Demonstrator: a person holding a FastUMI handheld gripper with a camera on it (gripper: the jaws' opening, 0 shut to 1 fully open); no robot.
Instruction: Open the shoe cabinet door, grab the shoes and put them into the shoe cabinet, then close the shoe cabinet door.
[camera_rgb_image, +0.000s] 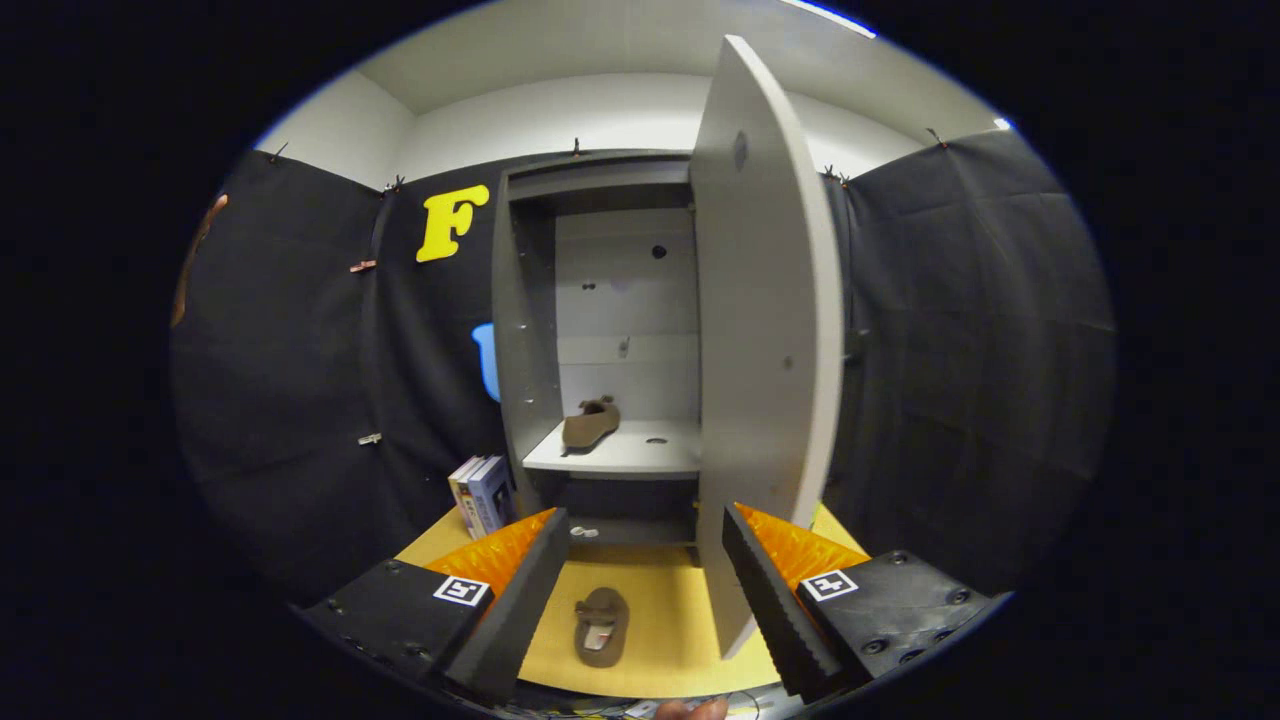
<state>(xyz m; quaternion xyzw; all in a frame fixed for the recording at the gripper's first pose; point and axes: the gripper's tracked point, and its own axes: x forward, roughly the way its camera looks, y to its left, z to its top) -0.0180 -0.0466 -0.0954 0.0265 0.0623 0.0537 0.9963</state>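
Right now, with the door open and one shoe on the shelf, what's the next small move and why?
Probably lower the open gripper onto the shoe on the floor between its fingers. The door is open, one shoe already lies on the shelf, and the fingers hold nothing.

Black cloth walls (290, 380) on all sides of booth, pinned up with small clips. Above cloth, plain white wall (600, 110) and pale ceiling (560, 50); bright light strip (830, 18) at ceiling edge. Floor (660, 620) yellow, smooth. Few books (482, 495) standing upright on floor, against cloth wall at left. Lighting even, soft shadows.
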